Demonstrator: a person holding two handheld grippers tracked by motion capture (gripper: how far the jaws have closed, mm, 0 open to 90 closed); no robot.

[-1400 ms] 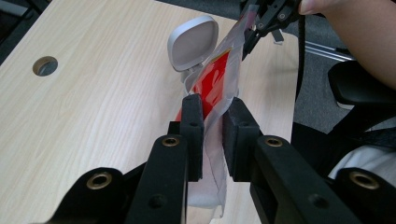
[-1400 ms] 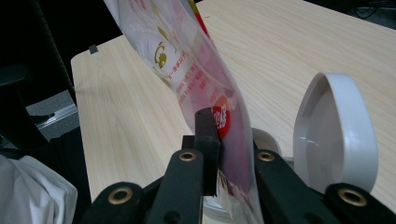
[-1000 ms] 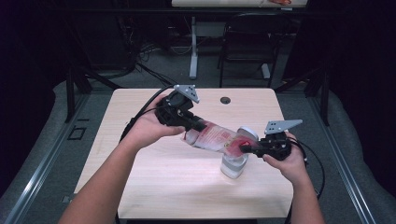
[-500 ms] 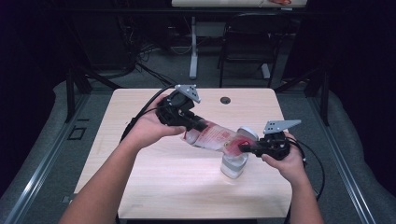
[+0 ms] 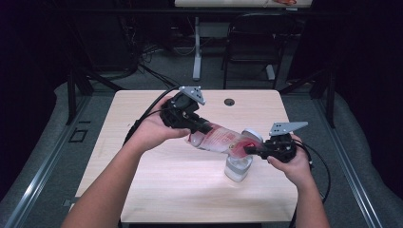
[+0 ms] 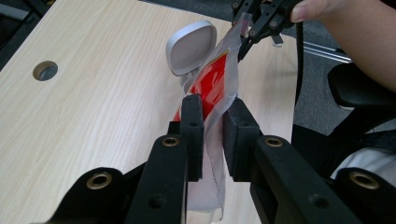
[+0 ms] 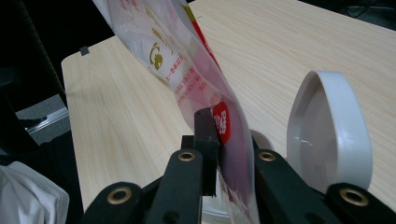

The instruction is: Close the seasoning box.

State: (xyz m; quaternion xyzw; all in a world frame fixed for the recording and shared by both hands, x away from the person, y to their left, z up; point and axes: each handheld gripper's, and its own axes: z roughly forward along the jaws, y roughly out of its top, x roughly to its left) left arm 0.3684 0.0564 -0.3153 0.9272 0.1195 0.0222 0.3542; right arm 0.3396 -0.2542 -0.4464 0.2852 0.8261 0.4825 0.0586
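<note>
Both grippers — left (image 5: pixel 202 127), right (image 5: pixel 254 150) — clamp the snack bag (image 5: pixel 219 139) | keep its mouth over the open-lidded container (image 5: pixel 238 167) | tilt slowly.

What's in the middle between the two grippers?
A clear plastic bag with red print is stretched between the left gripper and the right gripper, pinched at each end. The high view shows it, above a clear container.

Container (image 5: pixel 238 164) under bag (image 5: pixel 219 139); tabletop (image 5: pixel 142 142) around bare
</note>
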